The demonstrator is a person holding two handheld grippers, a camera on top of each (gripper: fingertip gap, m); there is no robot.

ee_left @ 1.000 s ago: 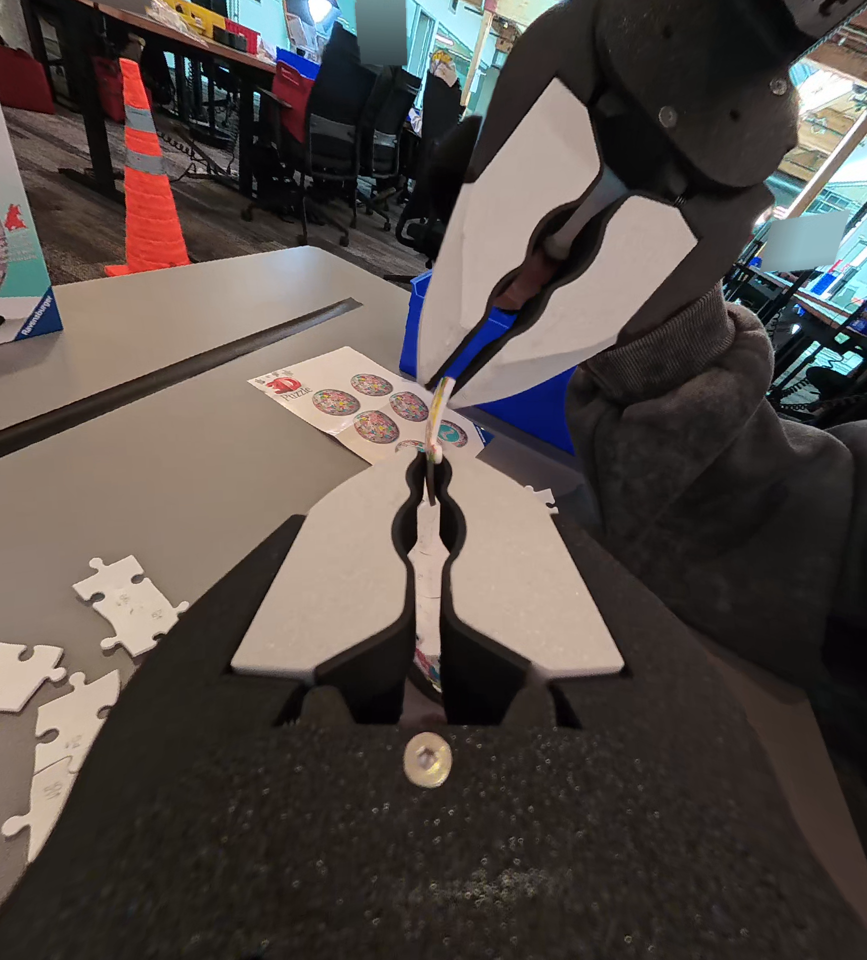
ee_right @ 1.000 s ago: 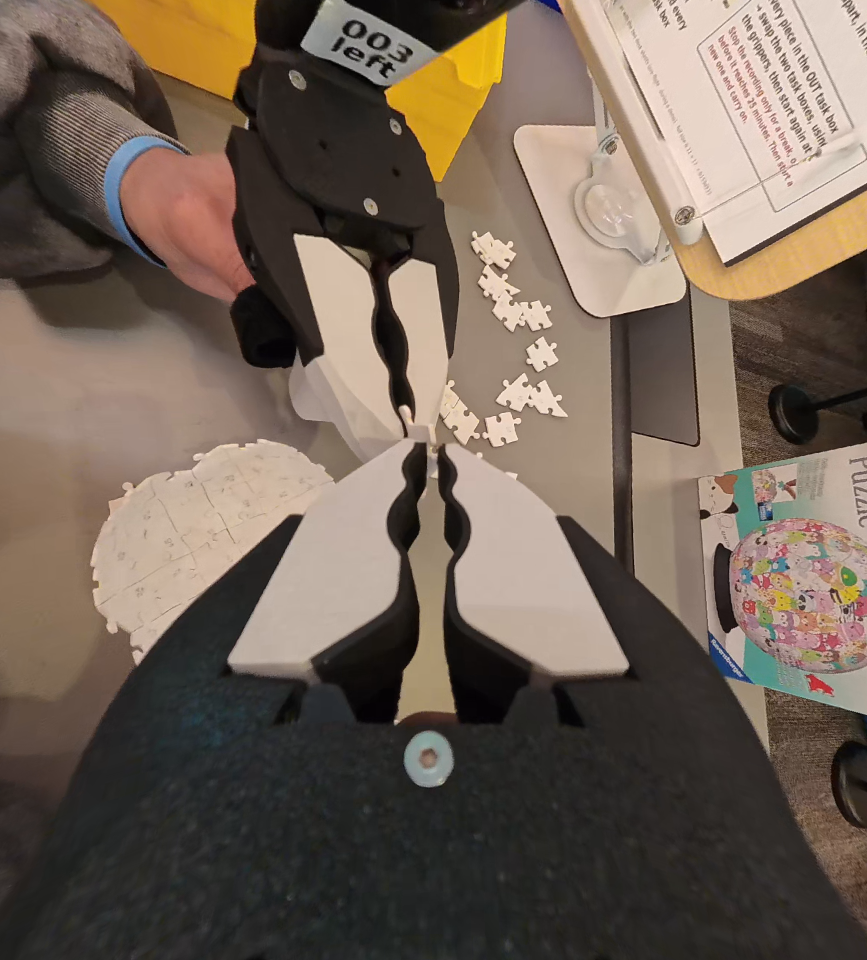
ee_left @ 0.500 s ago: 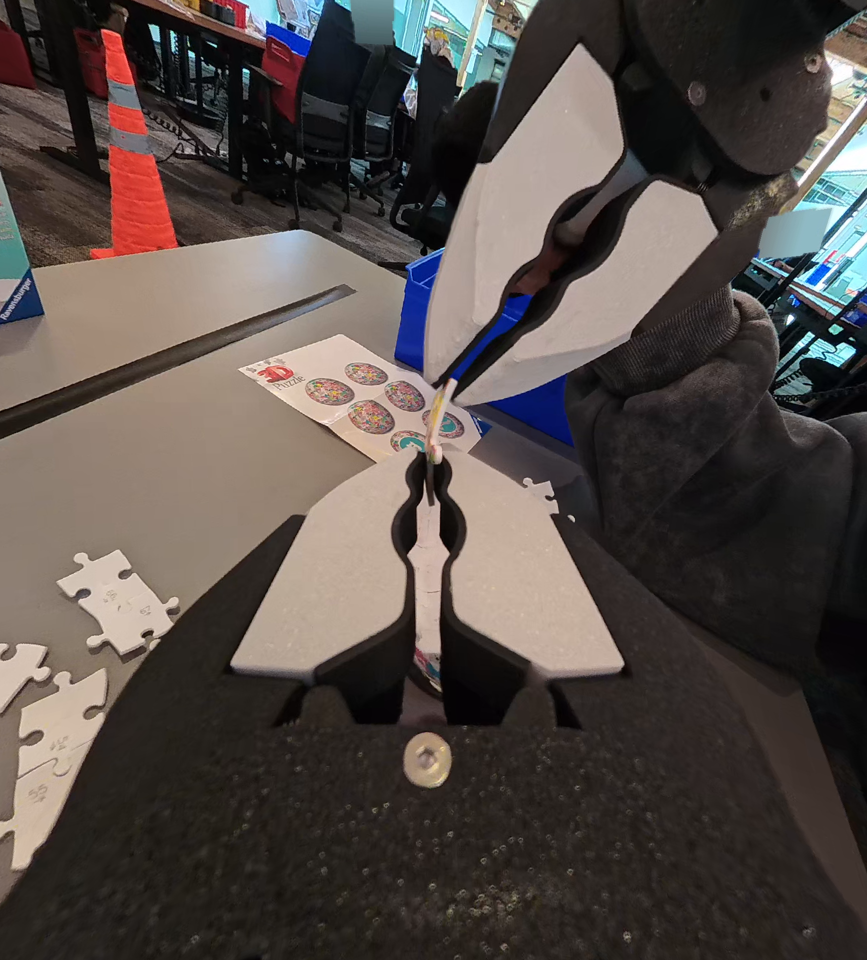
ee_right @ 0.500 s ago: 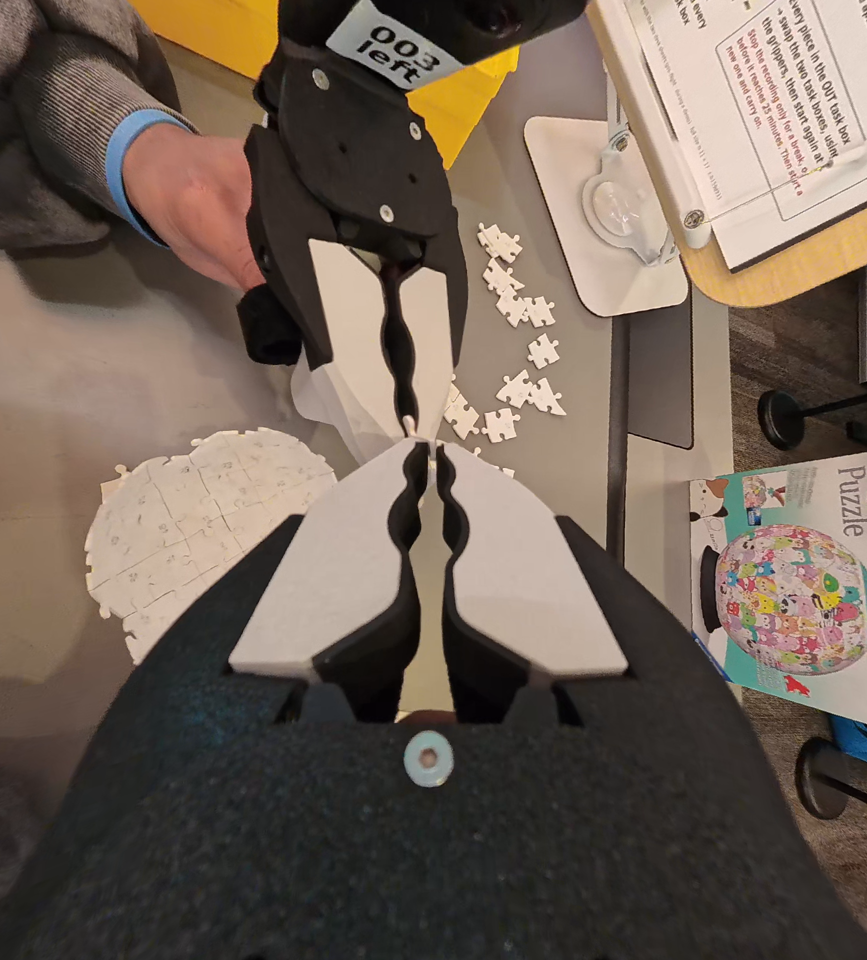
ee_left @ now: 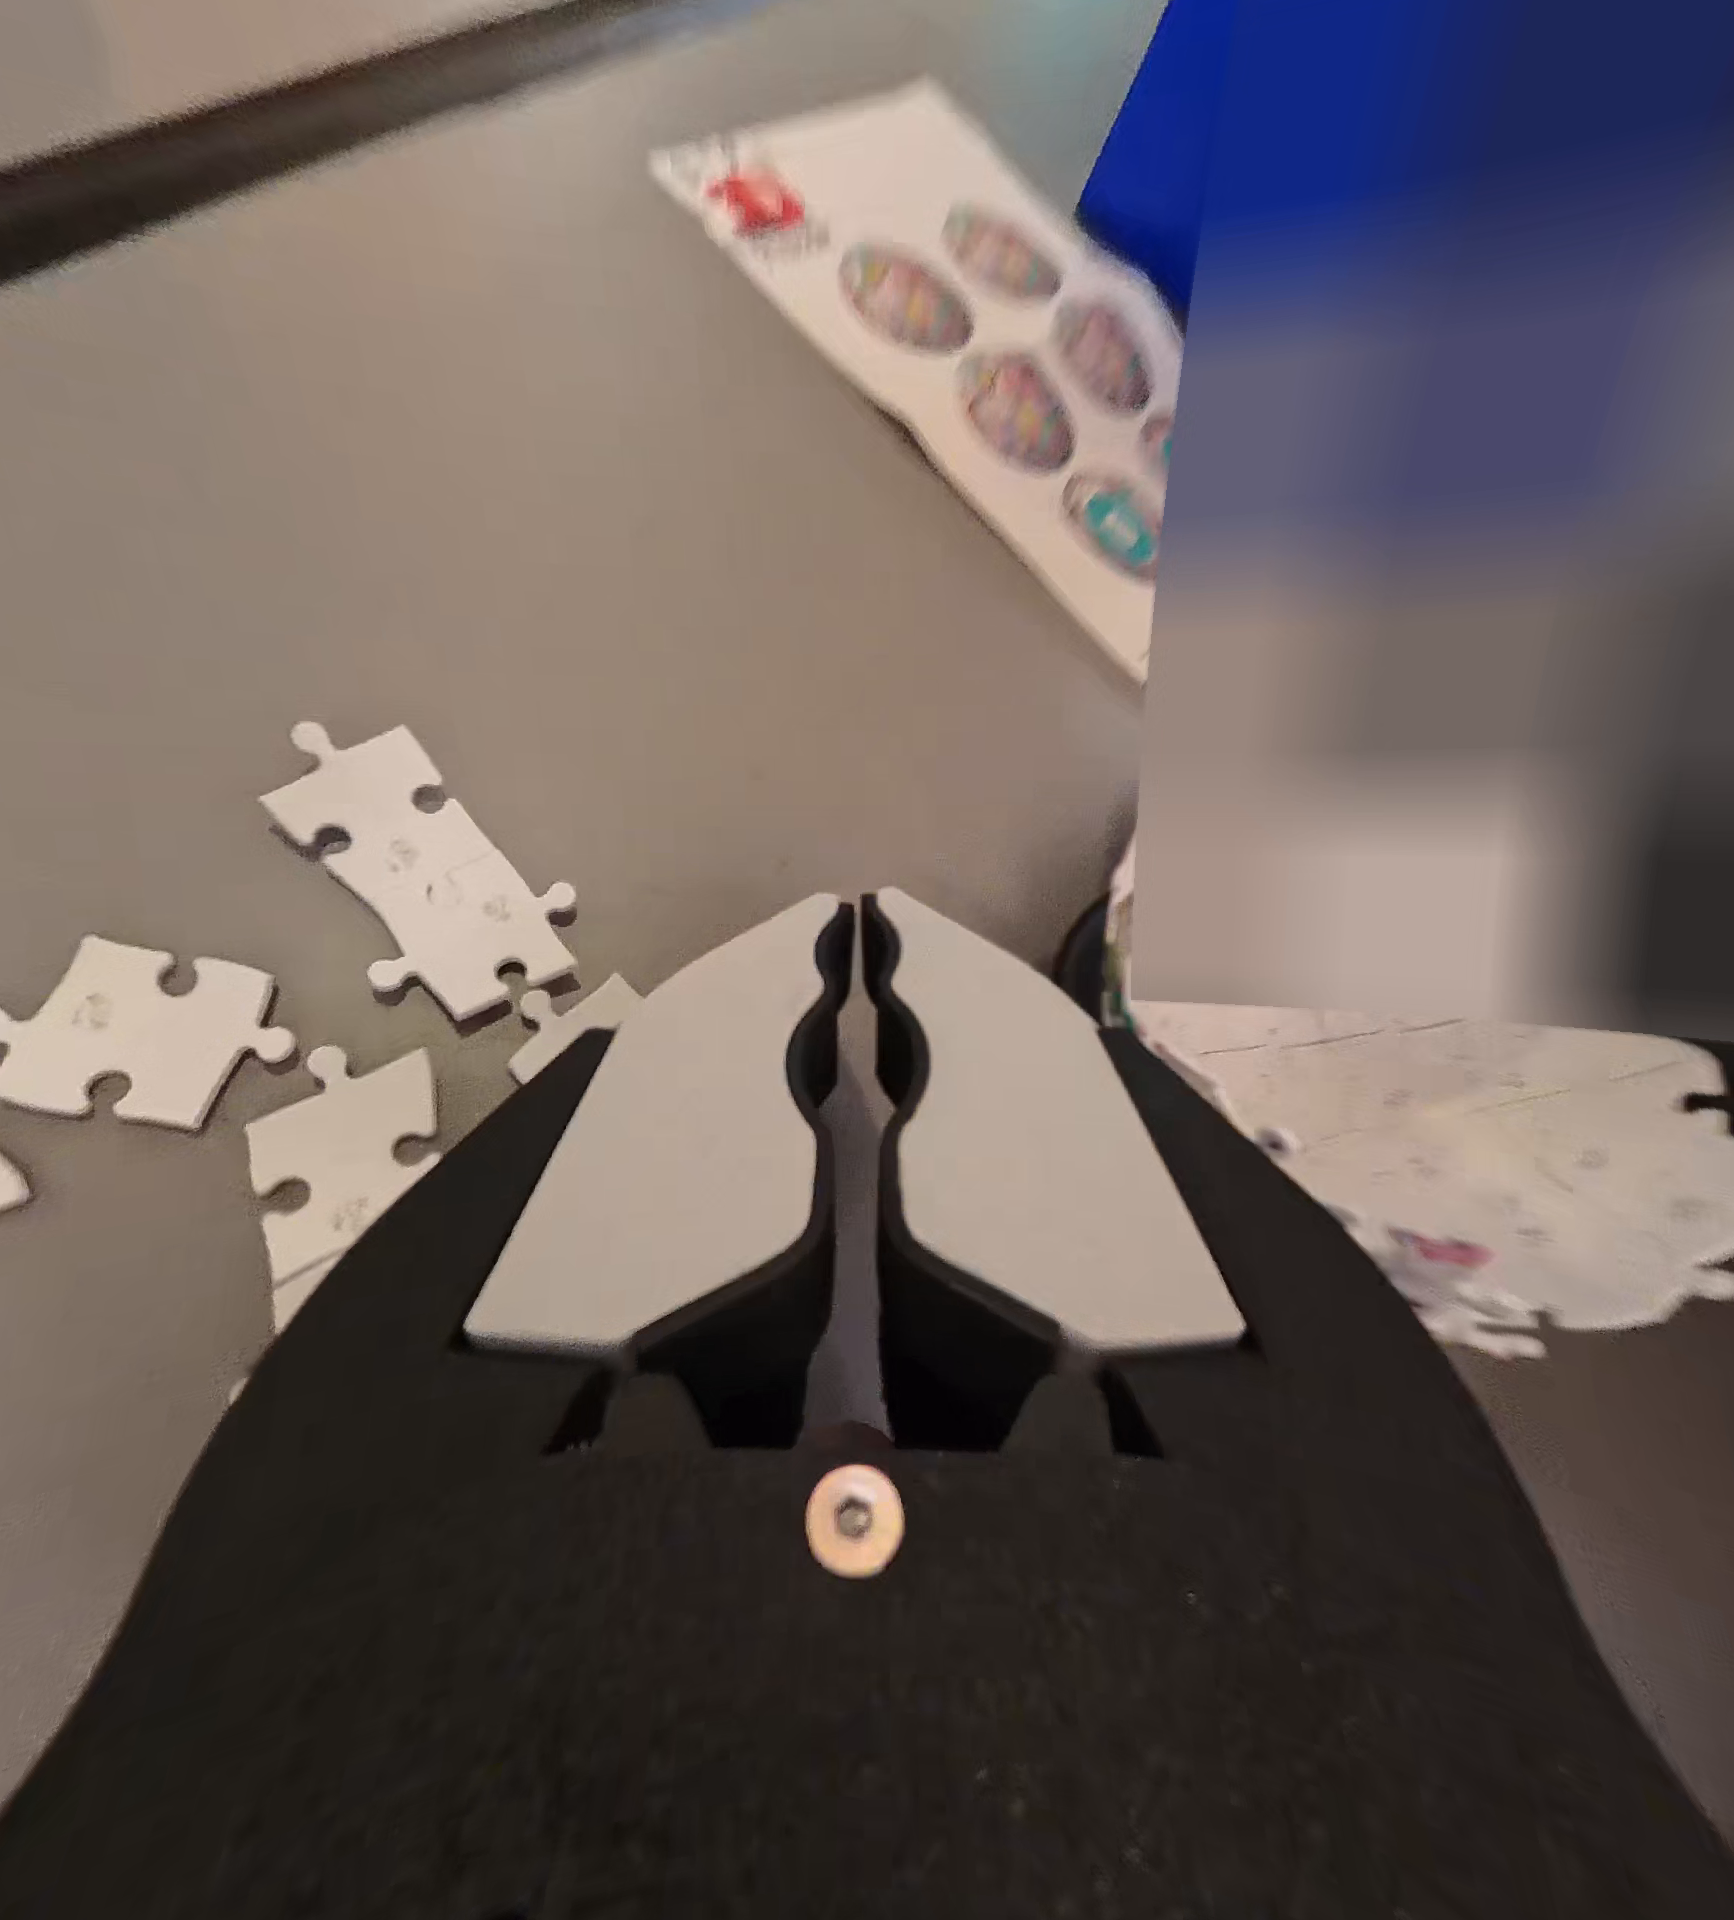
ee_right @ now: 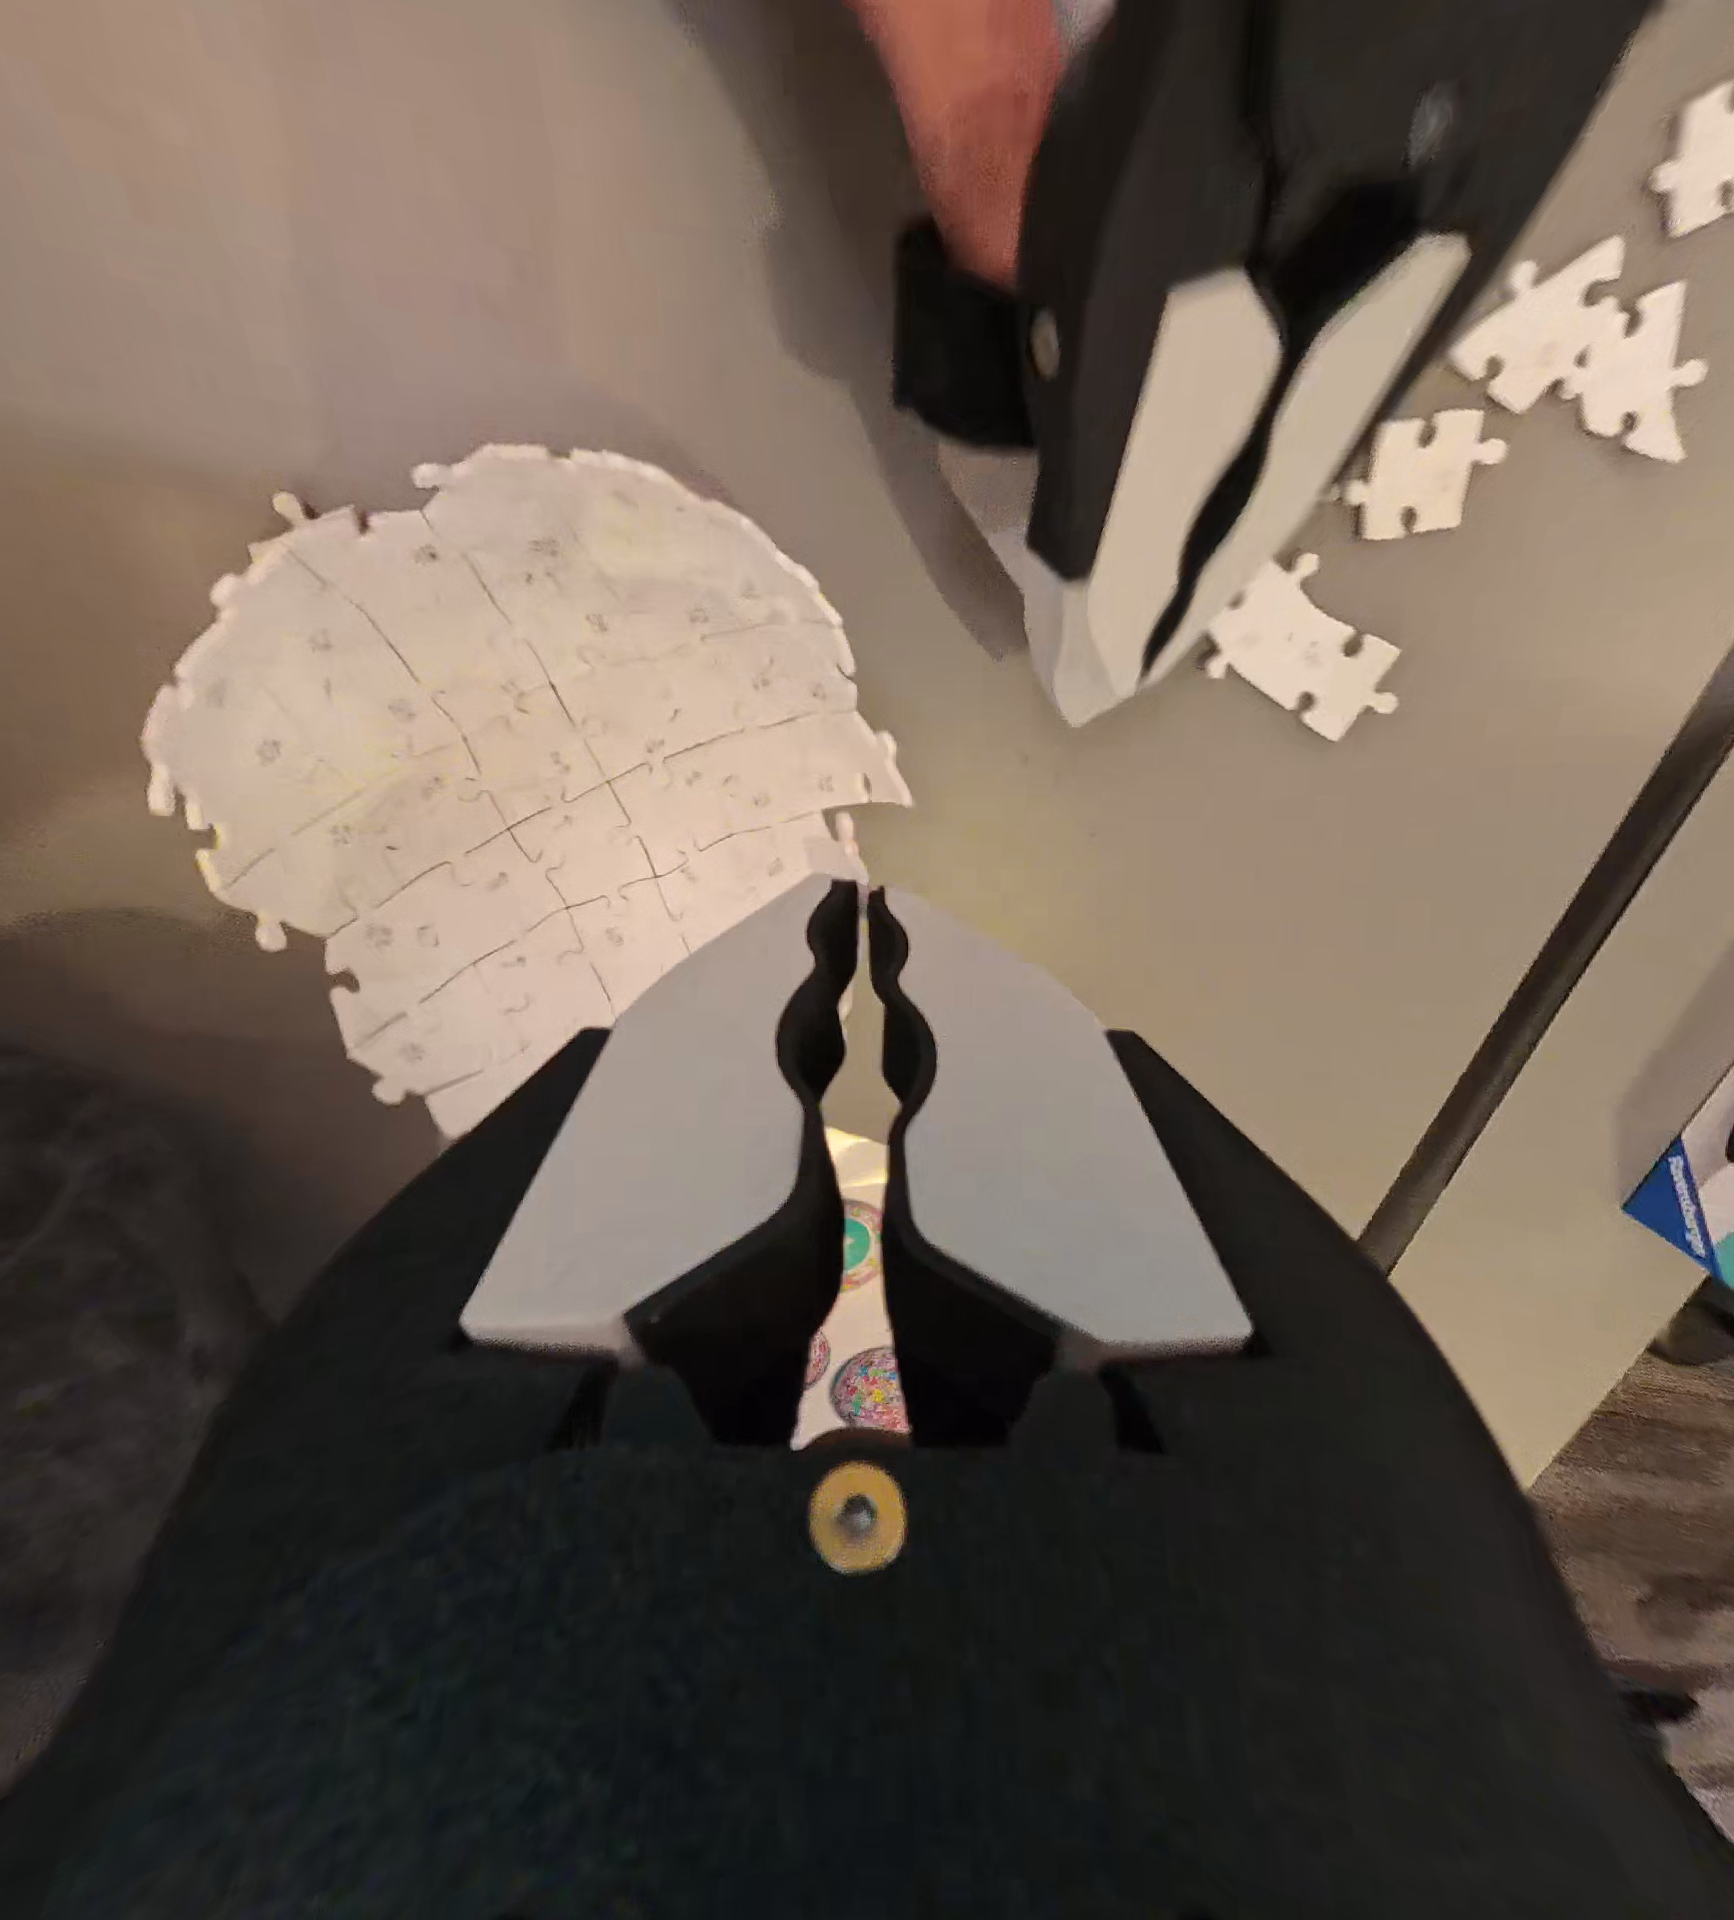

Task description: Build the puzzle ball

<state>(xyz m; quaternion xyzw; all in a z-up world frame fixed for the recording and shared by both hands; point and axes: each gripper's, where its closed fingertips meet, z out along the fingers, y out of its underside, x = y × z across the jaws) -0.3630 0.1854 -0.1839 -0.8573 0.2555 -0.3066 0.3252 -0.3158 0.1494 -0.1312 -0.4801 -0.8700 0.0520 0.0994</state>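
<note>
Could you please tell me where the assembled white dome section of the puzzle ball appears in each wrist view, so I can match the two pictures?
Left wrist view: the assembled dome section lies at the right, just beyond the left gripper, partly under the blur patch.
Right wrist view: it sits left of centre, its edge running behind the right gripper.
Shared landmark: the instruction sheet with round pictures, seen between the right fingers.

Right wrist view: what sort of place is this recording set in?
Probably an office or lab work desk used for a puzzle session: a grey table with a seam, loose white puzzle pieces, a half-built puzzle shell, and carpeted floor past the edge.
</note>
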